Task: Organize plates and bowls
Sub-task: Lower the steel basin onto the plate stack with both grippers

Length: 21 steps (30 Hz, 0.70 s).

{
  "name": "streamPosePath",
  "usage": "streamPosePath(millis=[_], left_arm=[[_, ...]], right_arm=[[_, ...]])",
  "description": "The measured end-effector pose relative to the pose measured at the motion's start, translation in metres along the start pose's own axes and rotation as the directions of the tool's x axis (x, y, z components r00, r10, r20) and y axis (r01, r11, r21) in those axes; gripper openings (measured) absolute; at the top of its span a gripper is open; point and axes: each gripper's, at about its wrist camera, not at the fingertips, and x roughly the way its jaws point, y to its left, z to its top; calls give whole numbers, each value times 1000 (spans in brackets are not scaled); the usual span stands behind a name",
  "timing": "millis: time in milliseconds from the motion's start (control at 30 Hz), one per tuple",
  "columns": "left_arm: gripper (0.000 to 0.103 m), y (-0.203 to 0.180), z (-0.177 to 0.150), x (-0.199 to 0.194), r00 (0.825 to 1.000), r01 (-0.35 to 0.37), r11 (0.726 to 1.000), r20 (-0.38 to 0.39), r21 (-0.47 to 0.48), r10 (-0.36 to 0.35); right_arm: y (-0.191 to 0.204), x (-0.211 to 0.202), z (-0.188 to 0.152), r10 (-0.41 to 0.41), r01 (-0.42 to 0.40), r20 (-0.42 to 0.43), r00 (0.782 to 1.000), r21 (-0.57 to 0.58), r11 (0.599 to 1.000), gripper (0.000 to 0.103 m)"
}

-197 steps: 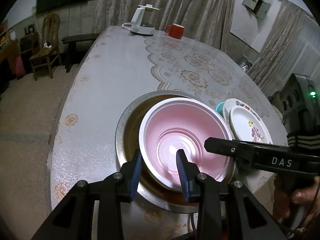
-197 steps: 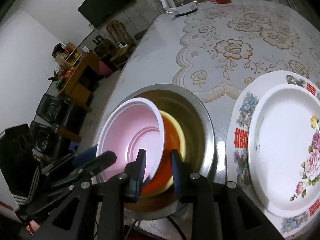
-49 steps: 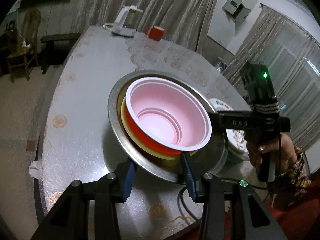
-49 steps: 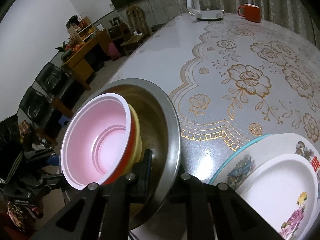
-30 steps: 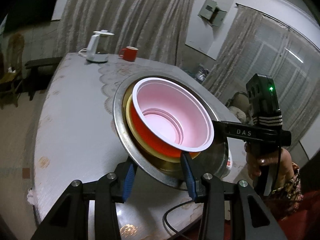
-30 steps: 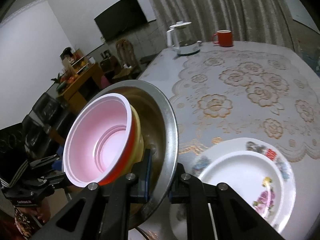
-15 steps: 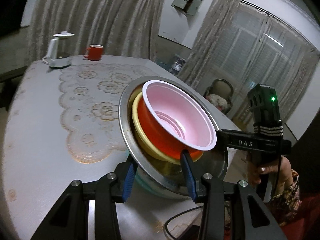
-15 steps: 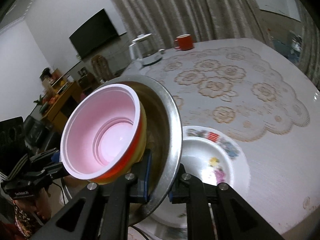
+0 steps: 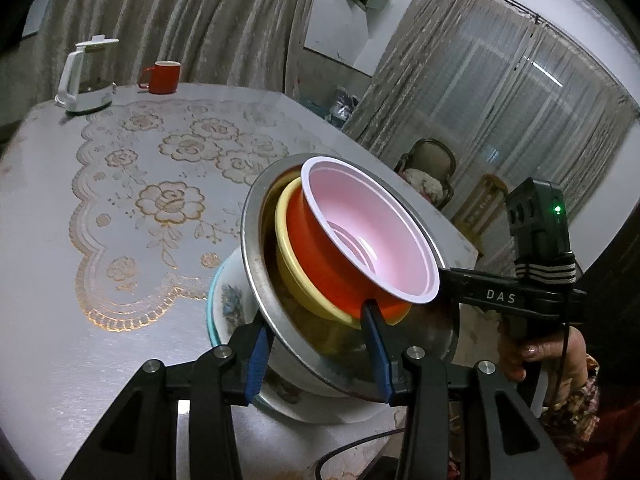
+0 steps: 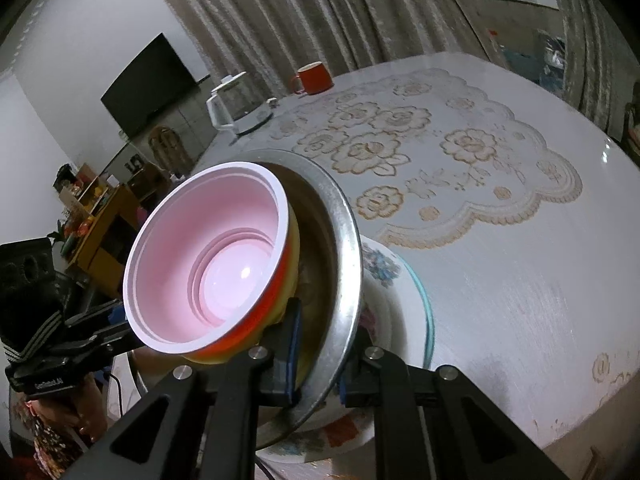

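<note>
A: From my station, the desk (image 9: 60, 240) carries one steel basin (image 9: 256, 264), raised and tilted above the stacked floral plates (image 9: 224, 300). Count nested bowls.

B: Three: one yellow bowl (image 9: 284, 224), one red bowl (image 9: 316, 248), one pink bowl (image 9: 372, 232) on top.

A: Fingers?

B: Left gripper (image 9: 320, 344) straddles the basin's near rim, narrowly spread and clamped on it. Right gripper (image 10: 318, 354) is pinched tight on the opposite rim.

A: View differences?

B: Only the right view shows one television (image 10: 148, 80); only the left shows the window (image 9: 520, 92). Both show one kettle (image 9: 84, 80) and one red mug (image 9: 162, 76).
</note>
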Motion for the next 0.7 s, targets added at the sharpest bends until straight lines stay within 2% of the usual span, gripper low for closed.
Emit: streamPosePath(millis=[300, 700], left_arm=[[44, 1, -7, 17, 999, 2, 1000, -49, -14, -3], [44, 4, -11, 22, 998, -8, 999, -70, -32, 6]], right_arm=[[-12, 3, -9, -30, 30, -24, 999, 26, 999, 14], [-14, 5, -10, -40, 40, -33, 999, 29, 999, 14]])
